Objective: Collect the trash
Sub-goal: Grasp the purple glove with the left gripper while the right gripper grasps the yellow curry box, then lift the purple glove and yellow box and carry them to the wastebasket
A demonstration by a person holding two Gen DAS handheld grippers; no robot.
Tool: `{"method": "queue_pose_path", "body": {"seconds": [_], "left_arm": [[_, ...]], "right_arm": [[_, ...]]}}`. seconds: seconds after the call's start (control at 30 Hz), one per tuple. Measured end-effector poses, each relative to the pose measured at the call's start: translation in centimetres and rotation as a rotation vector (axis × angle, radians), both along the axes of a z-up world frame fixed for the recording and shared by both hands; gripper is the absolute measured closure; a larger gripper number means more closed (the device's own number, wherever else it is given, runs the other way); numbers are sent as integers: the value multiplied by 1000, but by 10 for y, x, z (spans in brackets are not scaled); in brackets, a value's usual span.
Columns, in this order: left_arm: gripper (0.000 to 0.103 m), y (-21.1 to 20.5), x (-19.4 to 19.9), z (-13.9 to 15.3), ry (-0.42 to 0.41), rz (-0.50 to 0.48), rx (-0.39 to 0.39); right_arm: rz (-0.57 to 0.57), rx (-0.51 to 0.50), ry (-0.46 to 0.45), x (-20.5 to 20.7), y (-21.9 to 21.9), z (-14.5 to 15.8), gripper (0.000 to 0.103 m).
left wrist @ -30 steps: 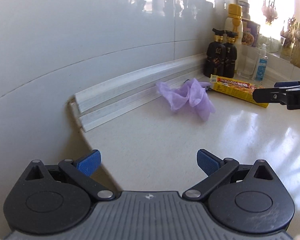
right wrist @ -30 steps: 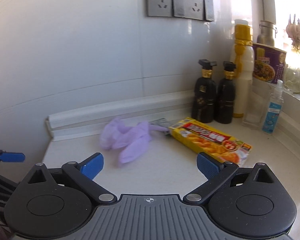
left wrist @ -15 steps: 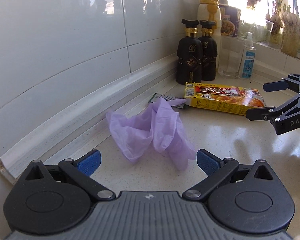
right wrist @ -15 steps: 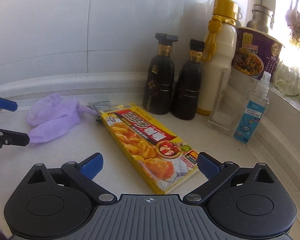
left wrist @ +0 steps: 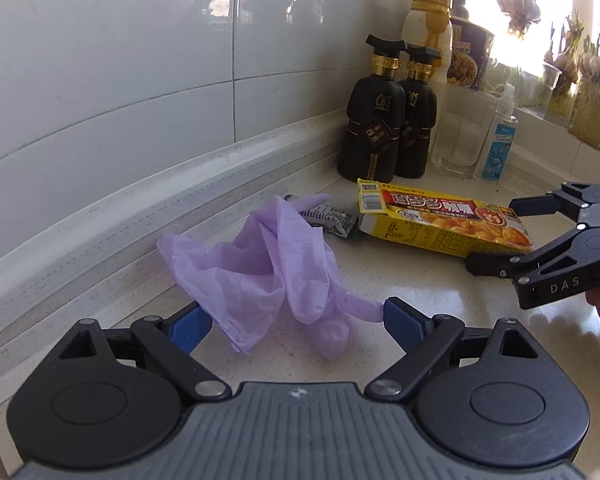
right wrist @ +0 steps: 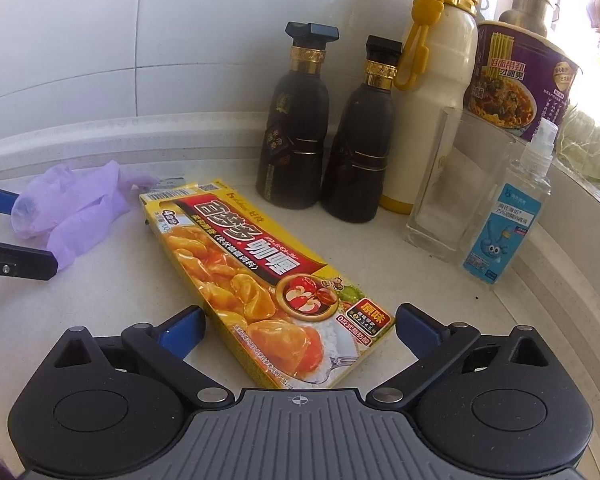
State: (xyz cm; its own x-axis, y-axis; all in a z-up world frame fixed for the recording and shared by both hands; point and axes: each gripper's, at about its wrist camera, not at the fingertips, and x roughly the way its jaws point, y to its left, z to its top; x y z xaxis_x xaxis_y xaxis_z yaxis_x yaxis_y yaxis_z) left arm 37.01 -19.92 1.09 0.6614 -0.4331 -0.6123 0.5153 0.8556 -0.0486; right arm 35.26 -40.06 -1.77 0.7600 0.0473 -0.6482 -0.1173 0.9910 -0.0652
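Observation:
A crumpled purple glove (left wrist: 268, 264) lies on the white counter (left wrist: 380, 360) by the wall ledge. My left gripper (left wrist: 296, 322) is open, its blue pads either side of the glove's near edge. A small silver wrapper (left wrist: 332, 218) lies behind the glove. A yellow curry box (right wrist: 268, 280) lies flat to the right. My right gripper (right wrist: 298, 328) is open, its pads either side of the box's near end. The glove also shows in the right wrist view (right wrist: 72, 208), as does the left gripper (right wrist: 4, 232). The right gripper shows in the left wrist view (left wrist: 512, 236).
Two black sauce bottles (right wrist: 324, 140) stand against the tiled wall behind the box. To their right are a white bottle with a yellow cap (right wrist: 436, 80), a noodle cup (right wrist: 520, 80), a clear glass container (right wrist: 456, 184) and a small spray bottle (right wrist: 508, 216).
Both grippers have moved forward and lower. The left one now straddles the glove's near edge, the right one straddles the box's near end. Both stayed open.

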Motion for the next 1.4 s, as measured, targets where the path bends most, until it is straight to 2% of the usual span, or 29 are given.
{"method": "queue_pose_path", "body": {"seconds": [0.1, 0.13, 0.17, 0.23, 0.27, 0.3, 0.33, 0.43, 0.57, 0.83, 1.03, 1.4], "left_arm": [[30, -6, 2, -2, 5, 24, 1], [46, -8, 1, -2, -6, 41, 12], [50, -10, 0, -2, -18, 57, 29], [73, -10, 0, -1, -30, 84, 55], [79, -8, 0, -1, -34, 98, 60], [89, -5, 0, -1, -31, 109, 59], [94, -2, 1, 0, -20, 116, 49], [99, 8, 1, 1, 17, 131, 12], [101, 20, -6, 3, 52, 143, -29], [101, 33, -36, 20, 62, 123, -73], [102, 44, -64, 37, 52, 105, -83], [102, 74, -108, 55, 27, 106, -81]], "right_arm": [[0, 9, 10, 3, -2, 0, 1], [-3, 11, 11, 3, -2, 0, 2], [-7, 13, 12, 3, -2, 0, 2], [-8, 15, 8, 1, -1, 0, 3], [-7, 11, 6, 0, 0, 1, 4], [-7, 5, 3, -3, 2, 1, 5], [-9, -2, 2, -5, 3, 2, 5], [-6, -28, 3, -12, 7, 5, 6], [-4, -63, 0, -25, 13, 11, 7], [-1, -61, -30, -61, 22, 35, 8], [16, -77, -45, -89, 35, 54, 9], [43, -31, -80, -139, 59, 79, 11]]}}
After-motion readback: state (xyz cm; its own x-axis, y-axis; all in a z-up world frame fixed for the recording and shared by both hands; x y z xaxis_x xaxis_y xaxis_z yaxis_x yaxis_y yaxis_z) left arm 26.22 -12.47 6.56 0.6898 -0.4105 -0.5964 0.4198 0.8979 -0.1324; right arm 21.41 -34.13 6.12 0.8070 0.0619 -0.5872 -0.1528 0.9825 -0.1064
